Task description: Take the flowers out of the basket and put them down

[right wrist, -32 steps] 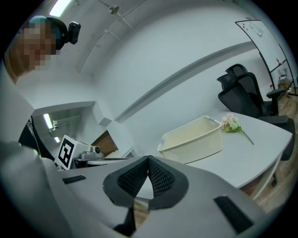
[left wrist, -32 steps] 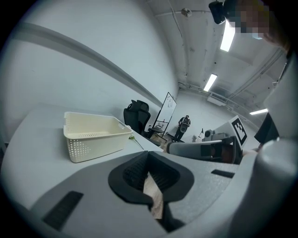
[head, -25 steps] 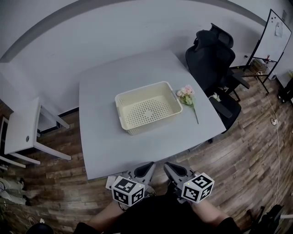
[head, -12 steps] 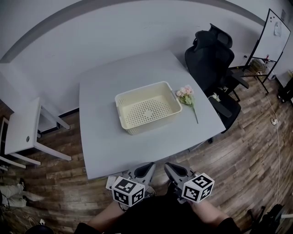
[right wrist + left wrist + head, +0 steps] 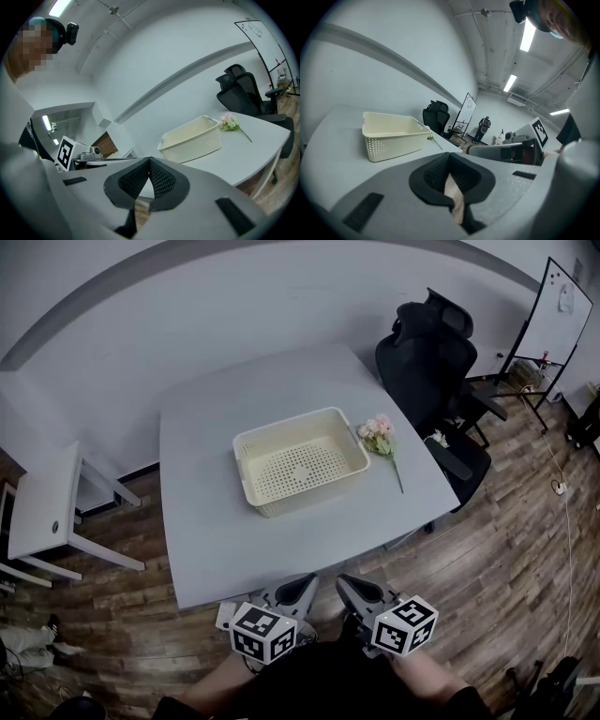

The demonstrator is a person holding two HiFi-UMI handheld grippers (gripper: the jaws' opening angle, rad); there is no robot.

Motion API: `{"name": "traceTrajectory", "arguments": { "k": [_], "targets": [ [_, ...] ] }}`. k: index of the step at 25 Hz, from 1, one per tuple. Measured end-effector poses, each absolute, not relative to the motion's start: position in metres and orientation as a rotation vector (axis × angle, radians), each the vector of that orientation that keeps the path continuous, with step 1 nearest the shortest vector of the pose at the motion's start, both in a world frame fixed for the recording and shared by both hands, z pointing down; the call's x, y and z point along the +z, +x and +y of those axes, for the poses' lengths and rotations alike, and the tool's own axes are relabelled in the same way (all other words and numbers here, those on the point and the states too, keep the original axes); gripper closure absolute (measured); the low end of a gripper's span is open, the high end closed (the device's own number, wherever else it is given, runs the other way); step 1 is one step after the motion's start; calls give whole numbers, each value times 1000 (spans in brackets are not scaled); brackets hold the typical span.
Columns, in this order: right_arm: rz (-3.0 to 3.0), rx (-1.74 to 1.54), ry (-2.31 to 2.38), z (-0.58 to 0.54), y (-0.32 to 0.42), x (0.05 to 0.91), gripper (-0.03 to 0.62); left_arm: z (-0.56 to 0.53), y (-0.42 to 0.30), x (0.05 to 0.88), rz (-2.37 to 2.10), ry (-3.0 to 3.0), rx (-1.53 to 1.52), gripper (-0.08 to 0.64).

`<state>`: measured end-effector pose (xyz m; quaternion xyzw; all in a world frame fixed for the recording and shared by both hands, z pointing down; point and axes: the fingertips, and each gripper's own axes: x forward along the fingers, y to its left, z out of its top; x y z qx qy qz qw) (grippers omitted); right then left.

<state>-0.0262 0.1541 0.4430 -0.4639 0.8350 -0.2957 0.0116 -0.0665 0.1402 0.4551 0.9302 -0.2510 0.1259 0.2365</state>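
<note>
Flowers (image 5: 385, 446) well apart from both tools. Left tool (image 5: 449, 155), right tool (image 5: 150, 160): jaws together, nothing between, both on near side of basket (image 5: 309, 495). Flowers flat on counter (image 5: 211, 531), just beside basket's right end; blossoms at far end, stem running nearward, slightly right.

Cream perforated plastic basket (image 5: 309, 495) mid grey rectangular surface (image 5: 211, 535). Pink flower sprig (image 5: 380, 435) on surface, just right of basket. Black office chair (image 5: 427, 352) beyond surface's right edge.

Nothing legible; marks on the whiteboard (image 5: 555, 329) are too small
</note>
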Motion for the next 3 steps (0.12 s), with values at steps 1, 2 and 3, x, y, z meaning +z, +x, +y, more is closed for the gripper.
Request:
{"name": "traceTrajectory", "arguments": {
  "k": [1,2,3],
  "targets": [
    [2604,-922,-1447,154,-26,443,569,140,-66,455,-688,2551,345,552],
    [2604,-923,-1448,153,-26,444,569,140,-66,456,-687,2551,346,554],
    [2604,-924,-1449,153,-26,444,569,139,-66,456,-687,2551,346,554]
  ]
}}
